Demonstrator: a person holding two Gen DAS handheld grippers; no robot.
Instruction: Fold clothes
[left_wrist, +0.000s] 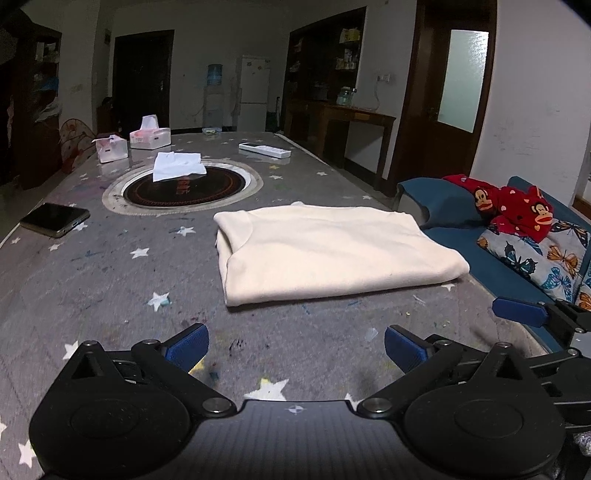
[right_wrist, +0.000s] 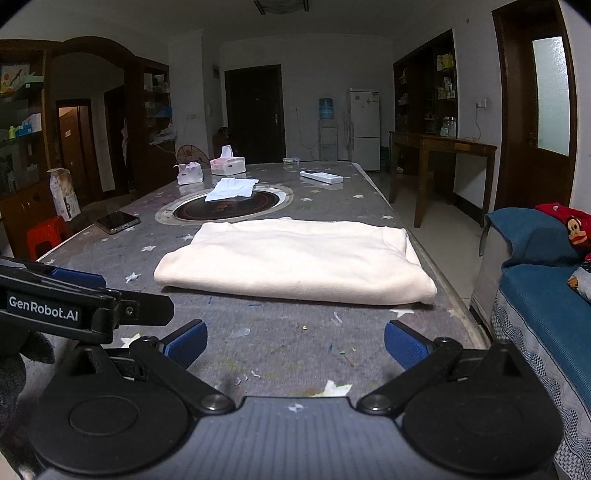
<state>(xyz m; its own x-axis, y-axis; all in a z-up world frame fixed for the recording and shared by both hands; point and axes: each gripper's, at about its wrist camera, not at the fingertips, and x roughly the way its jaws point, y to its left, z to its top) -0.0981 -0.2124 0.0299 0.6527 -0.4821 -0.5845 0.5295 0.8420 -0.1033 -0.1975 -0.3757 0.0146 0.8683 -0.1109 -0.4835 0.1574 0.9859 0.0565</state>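
On table (left_wrist: 92, 280), folded cream garment (left_wrist: 332, 251) lying crosswise, both hand-held grippers (left_wrist: 295, 349) (right_wrist: 295, 345) spread, empty

dim indoor light | frosted door pane (left_wrist: 463, 79) brightest (cool glow) | fisheye bending, dark vignetted corners | focus sharp

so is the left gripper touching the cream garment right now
Apart. In the left wrist view a strip of bare grey table shows between the left gripper, jaws open, and the folded cream garment.
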